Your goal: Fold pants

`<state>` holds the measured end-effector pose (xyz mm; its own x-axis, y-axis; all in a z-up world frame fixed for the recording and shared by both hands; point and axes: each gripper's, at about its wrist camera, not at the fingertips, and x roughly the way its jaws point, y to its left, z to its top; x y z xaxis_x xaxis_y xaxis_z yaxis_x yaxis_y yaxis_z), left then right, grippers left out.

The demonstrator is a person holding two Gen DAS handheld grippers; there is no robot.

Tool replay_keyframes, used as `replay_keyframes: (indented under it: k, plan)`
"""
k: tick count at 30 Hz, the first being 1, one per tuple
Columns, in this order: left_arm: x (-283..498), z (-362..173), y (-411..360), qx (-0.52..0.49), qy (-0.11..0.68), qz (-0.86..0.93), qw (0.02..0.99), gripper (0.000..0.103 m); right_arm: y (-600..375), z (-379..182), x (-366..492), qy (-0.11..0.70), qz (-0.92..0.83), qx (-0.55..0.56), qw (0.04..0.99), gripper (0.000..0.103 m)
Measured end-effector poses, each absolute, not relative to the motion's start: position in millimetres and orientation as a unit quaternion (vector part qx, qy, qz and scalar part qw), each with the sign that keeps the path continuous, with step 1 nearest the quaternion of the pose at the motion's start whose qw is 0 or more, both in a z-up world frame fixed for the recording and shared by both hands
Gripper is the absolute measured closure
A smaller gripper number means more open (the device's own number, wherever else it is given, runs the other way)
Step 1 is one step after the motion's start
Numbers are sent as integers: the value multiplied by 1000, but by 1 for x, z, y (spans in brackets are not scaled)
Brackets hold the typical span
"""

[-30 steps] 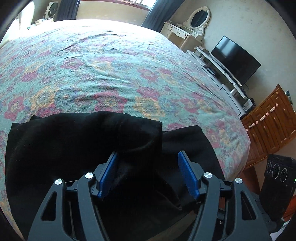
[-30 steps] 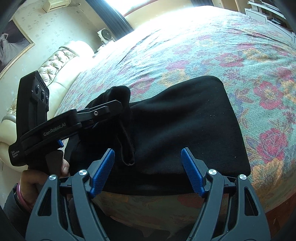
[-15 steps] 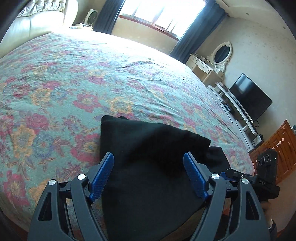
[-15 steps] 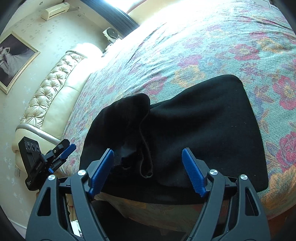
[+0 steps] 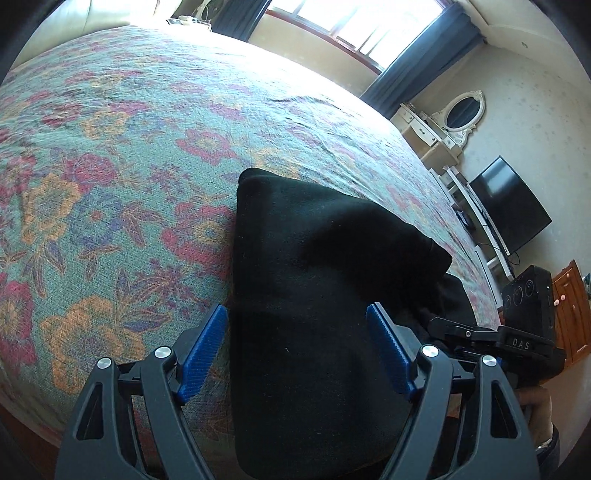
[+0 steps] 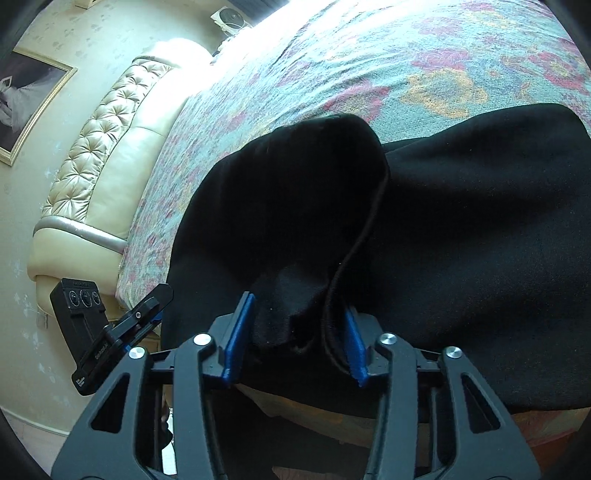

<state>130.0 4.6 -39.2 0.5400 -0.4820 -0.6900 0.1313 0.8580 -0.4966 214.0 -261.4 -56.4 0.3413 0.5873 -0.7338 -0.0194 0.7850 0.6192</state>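
Observation:
The black pants (image 5: 317, 280) lie folded in a thick bundle at the near edge of the floral bedspread (image 5: 110, 184). My left gripper (image 5: 297, 350) is open, its blue fingers wide apart over the bundle's left part, holding nothing. My right gripper (image 6: 295, 341) has its blue fingers narrowed around a bunched black corner of the pants (image 6: 443, 240) with a drawstring loop (image 6: 328, 317); fabric sits between them. Each gripper also shows in the other's view: the right one (image 5: 487, 336) and the left one (image 6: 129, 325).
A tufted cream headboard (image 6: 110, 155) stands at the left of the bed. A TV (image 5: 509, 206), white dresser with oval mirror (image 5: 443, 125) and wooden cabinet (image 5: 569, 306) line the far wall. A window with dark curtains (image 5: 369, 33) is beyond the bed.
My left gripper let go of the fabric, pulled back and left, and is open. My right gripper moved in onto the bunched corner with the drawstring and its fingers narrowed around it.

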Motion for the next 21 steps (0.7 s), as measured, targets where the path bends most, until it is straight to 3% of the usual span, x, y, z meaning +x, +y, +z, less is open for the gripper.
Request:
replay_keyframes:
  k: [1,3,13,21]
  plan:
    - [130,-39,4,-195,446,-179,855,26,-262,-57,215,541,195,260,776,85]
    - [129,-39,3,-194,446,-178,856,26,-270,-55,215,537,199,270,774,89]
    - [125,-28,6,-234,426,-190,853,25,-325,4,193,490,185,235,819,91]
    - [122,-39,-30,-212,446,-221,841,25,-384,-11,175,499,134,249,819,91]
